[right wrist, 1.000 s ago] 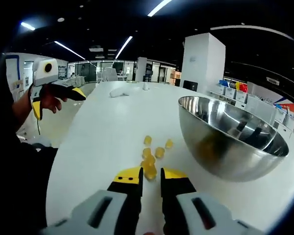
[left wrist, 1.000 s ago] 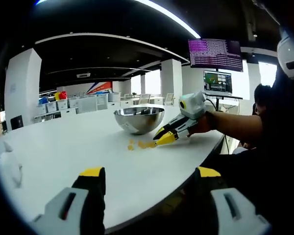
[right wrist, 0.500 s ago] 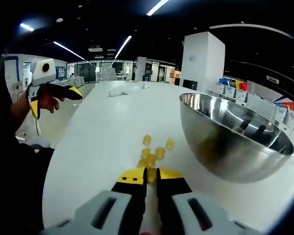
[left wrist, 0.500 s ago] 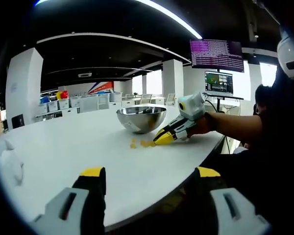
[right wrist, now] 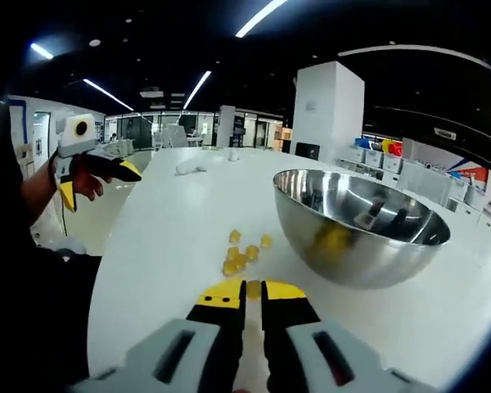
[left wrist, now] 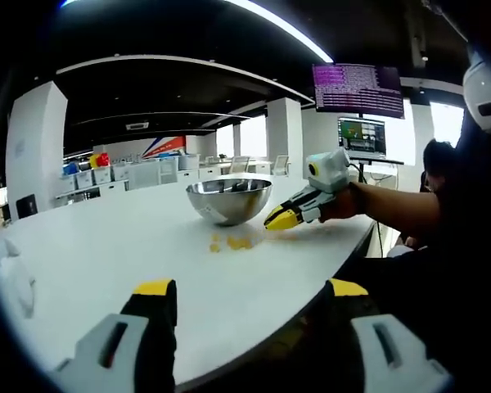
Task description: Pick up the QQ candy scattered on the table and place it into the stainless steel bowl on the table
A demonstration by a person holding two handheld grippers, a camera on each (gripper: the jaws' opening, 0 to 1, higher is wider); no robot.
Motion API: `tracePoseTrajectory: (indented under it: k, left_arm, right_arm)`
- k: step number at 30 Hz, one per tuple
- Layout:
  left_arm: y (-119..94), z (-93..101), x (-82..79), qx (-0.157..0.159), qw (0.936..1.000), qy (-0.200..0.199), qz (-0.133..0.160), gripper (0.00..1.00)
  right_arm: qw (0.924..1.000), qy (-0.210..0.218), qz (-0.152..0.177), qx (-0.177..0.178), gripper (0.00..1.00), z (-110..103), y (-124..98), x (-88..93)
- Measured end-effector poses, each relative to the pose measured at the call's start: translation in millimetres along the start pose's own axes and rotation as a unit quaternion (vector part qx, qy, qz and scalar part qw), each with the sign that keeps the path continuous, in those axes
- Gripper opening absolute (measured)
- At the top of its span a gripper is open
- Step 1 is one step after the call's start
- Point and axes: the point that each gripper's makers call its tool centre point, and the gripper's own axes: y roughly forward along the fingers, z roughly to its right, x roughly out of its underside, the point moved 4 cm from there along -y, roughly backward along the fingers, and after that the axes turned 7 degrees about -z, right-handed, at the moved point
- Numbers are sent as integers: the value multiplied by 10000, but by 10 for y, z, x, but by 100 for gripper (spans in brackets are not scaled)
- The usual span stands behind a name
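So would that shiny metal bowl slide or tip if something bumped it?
Probably slide: the stainless steel bowl looks thin and light, sitting on a smooth white table. Its rounded underside suggests it could rock rather than tip right over. The candies beside it would likely scatter.

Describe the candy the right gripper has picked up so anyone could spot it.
Start at the steel bowl on the white table. Beside it lies a cluster of yellow candies. The picked candy is the one pinched between the right gripper tips, apart from that cluster.

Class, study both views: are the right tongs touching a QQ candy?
Touching. In the right gripper view the right tongs have their yellow tips pinched on a yellow QQ candy, lifted off the white table.
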Motion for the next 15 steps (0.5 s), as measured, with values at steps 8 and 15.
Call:
tracePoseTrajectory:
  k: [8, 15]
  left_arm:
    - [131, 97, -38, 107, 9999, 50, -62, 73]
    - [217, 159, -75, 185, 9998, 86, -89, 73]
  right_arm:
    - [9980, 349, 407, 340, 9, 220, -465, -6]
    - [9956, 512, 485, 618, 9, 378, -736, 100]
